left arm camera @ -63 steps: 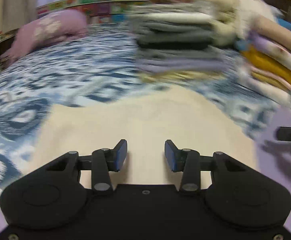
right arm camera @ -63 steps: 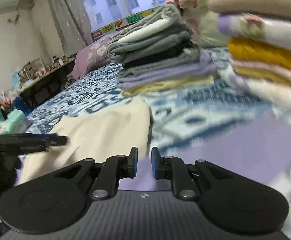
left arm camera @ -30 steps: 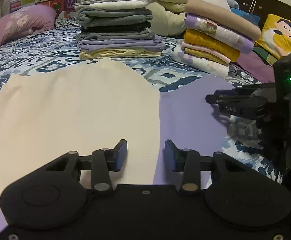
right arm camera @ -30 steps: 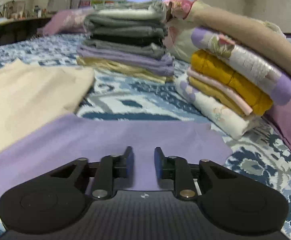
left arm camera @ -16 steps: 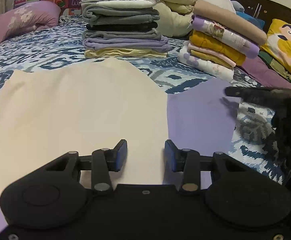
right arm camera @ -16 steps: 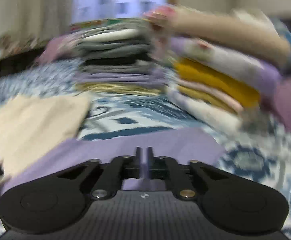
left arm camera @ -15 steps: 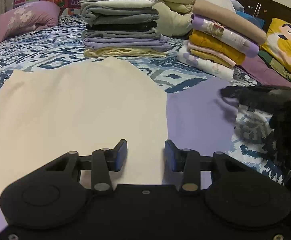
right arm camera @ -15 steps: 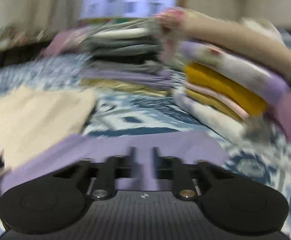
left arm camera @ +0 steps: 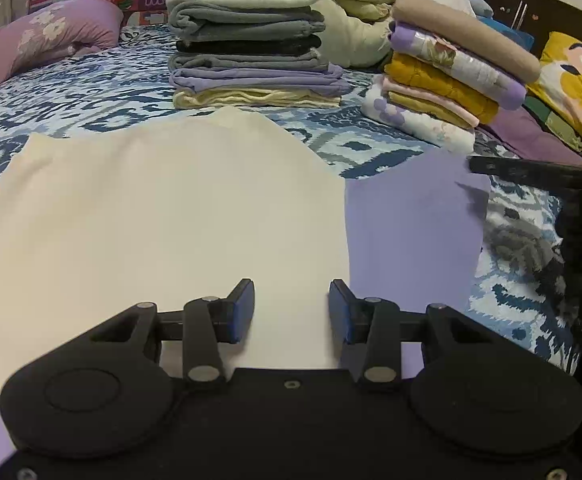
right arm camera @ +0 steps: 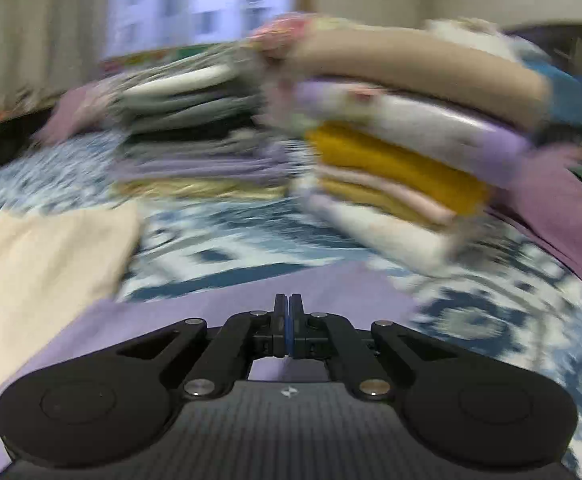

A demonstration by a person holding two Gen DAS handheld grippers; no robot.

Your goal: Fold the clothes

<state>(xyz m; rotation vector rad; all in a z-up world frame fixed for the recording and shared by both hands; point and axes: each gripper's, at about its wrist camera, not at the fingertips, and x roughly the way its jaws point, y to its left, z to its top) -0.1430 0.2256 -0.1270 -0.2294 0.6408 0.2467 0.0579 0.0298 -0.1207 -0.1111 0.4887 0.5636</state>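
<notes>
Cloth: cream sheet (left arm camera: 163, 216) flat on bed (left arm camera: 91, 92), overlapping lilac sheet (left arm camera: 407, 216) | Left claw (left arm camera: 291, 306): spread, empty, over cream sheet | Right claw (right arm camera: 287, 328): pressed together, nothing visibly pinched, above lilac sheet's edge | Surroundings: grey stack (left arm camera: 251, 44), yellow stack (left arm camera: 451, 80), pillow (left arm camera: 51, 40) behind.

Left wrist view sharp, evenly lit — right wrist view motion-blurred, bright window (right arm camera: 203, 12) glaring, fisheye-bent edges.

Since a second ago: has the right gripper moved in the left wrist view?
Yes. The right gripper has drawn back rightward, off the lilac cloth, toward the frame edge.
</notes>
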